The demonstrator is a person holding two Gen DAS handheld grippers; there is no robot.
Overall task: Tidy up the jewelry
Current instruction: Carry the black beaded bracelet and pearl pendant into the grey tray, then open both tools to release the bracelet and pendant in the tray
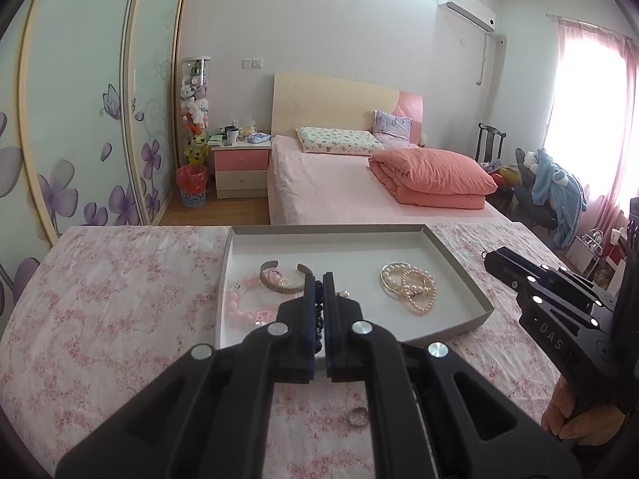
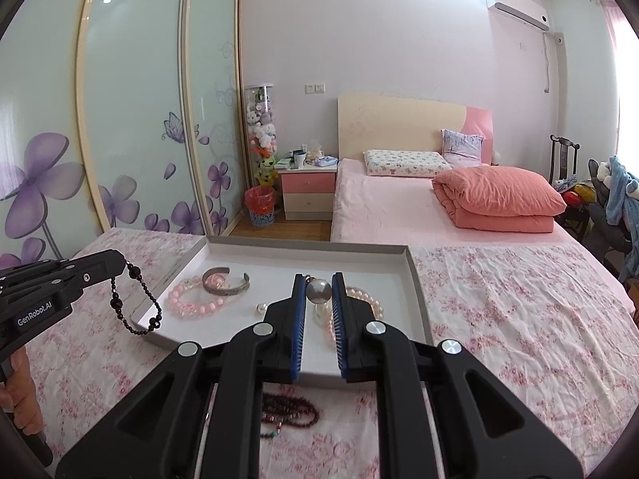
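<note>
Left wrist view shows the left gripper (image 1: 318,279) closed on a black bead bracelet (image 1: 318,303), just over the near edge of the tray (image 1: 319,230). From the right wrist view the same bracelet (image 2: 135,303) hangs free in a loop from this gripper (image 2: 120,257), beside the left wall of the tray (image 2: 307,246) and not yet inside it.

The right gripper (image 2: 318,279) holds a round grey pearl (image 2: 318,292) between its pads, over the middle of the tray. A small part shows above the pearl; I cannot tell if it is a hook or a clasp.

Inside the tray there are already several pieces: a metal cuff (image 2: 225,281) and a pink bead bracelet (image 2: 191,301) in the left part, a small white pearl (image 2: 261,308) near the middle, and pearl bracelets (image 1: 409,285) in the right part. I judge that the sorting is well advanced.

Outside the tray, on the flowered cloth of the worktop, a ring (image 1: 358,415) lies near its front edge, and a dark red bead string (image 2: 289,411) lies there too. These two, and the two pieces now held, are what is left to put in.
</note>
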